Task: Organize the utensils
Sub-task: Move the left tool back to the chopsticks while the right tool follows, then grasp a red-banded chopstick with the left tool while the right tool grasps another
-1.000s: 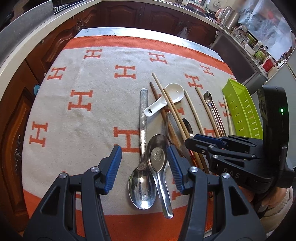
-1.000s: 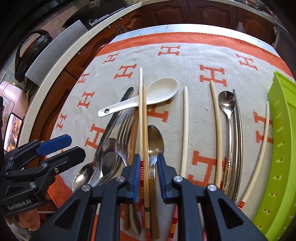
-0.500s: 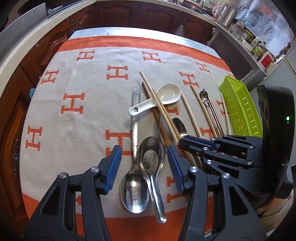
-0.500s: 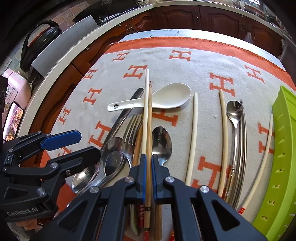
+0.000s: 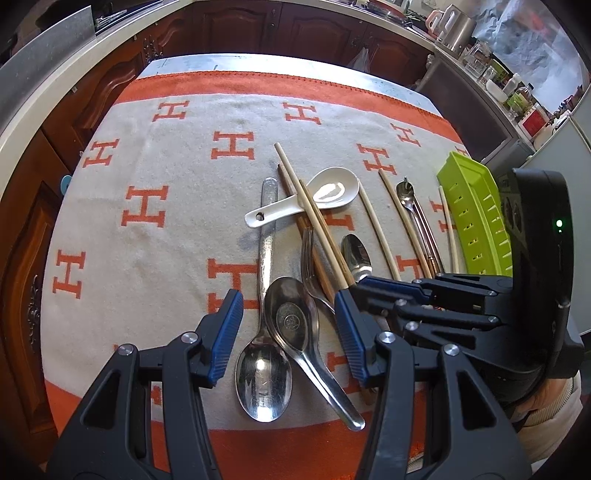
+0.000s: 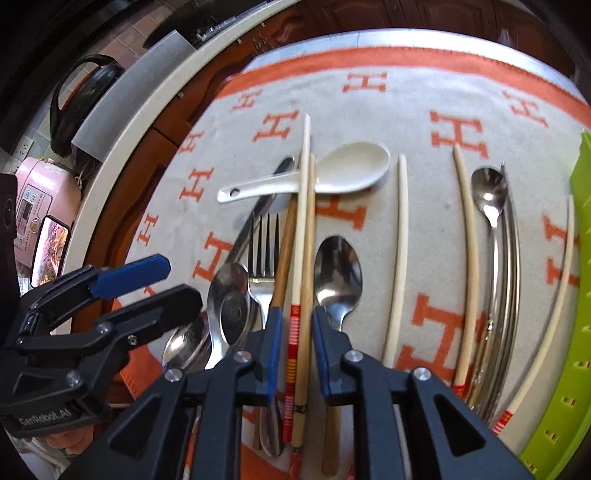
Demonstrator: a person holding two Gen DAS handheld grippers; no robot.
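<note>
Utensils lie mixed on an orange-and-grey cloth (image 5: 155, 258). My right gripper (image 6: 295, 314) hangs low over two pale chopsticks (image 6: 306, 221) that cross a white ceramic spoon (image 6: 347, 166). Its jaws are opening: both chopsticks run between the pads with a gap on each side. A fork (image 6: 264, 251) and a steel spoon (image 6: 338, 266) flank them. My left gripper (image 5: 286, 299) is open above a large steel spoon (image 5: 264, 380) and a steel soup spoon (image 5: 291, 314), touching neither. The right gripper (image 5: 369, 295) shows just to its right.
A lime-green slotted tray (image 5: 476, 218) stands at the cloth's right edge. Ivory chopsticks (image 6: 400, 240) and a long-handled spoon (image 6: 487, 192) lie between the pile and the tray. Dark wooden cabinets (image 5: 295, 26) ring the table. The cloth's left half bears no utensils.
The right jaws closed tight on the pale chopsticks half a second ago and have now parted again. The chopsticks still lie on the pile. The left gripper has barely moved.
</note>
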